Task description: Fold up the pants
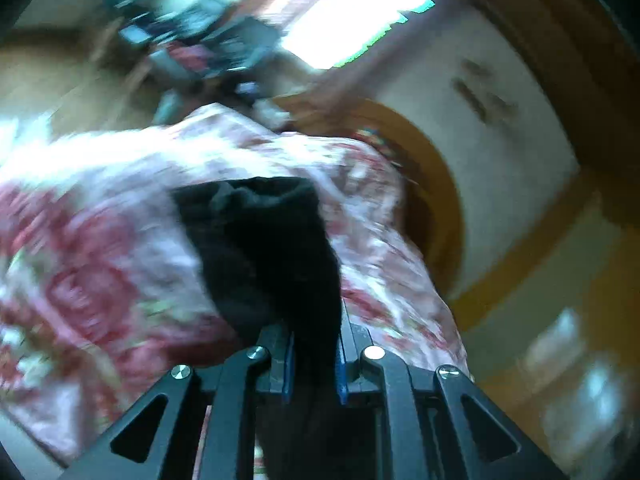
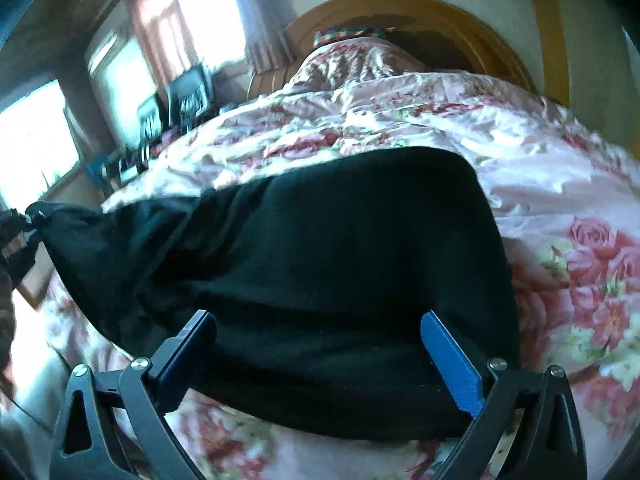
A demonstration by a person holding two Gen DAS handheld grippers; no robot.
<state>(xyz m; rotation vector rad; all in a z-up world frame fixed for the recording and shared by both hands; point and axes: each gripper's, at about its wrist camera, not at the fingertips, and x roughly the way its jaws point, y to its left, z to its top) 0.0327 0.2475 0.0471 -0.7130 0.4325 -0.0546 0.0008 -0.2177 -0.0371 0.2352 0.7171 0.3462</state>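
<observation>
Pinching a bunch of the pants [image 1: 264, 248], the left hand-held gripper [image 1: 316, 360] could lift it for folding; the right hand-held gripper [image 2: 320, 356] gaped wide over them on the bed [image 2: 560, 184].

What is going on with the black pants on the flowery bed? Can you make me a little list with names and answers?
thing being folded: black pants
where they lie: on a pink flowered bedspread
left gripper: shut on a bunch of the pants cloth
right gripper: open, fingers apart, pants between them, pads not pressing
pants shape: one corner pulled out to the left edge of the right wrist view
behind the bed: curved wooden headboard
picture sharpness: left wrist view is blurred
</observation>
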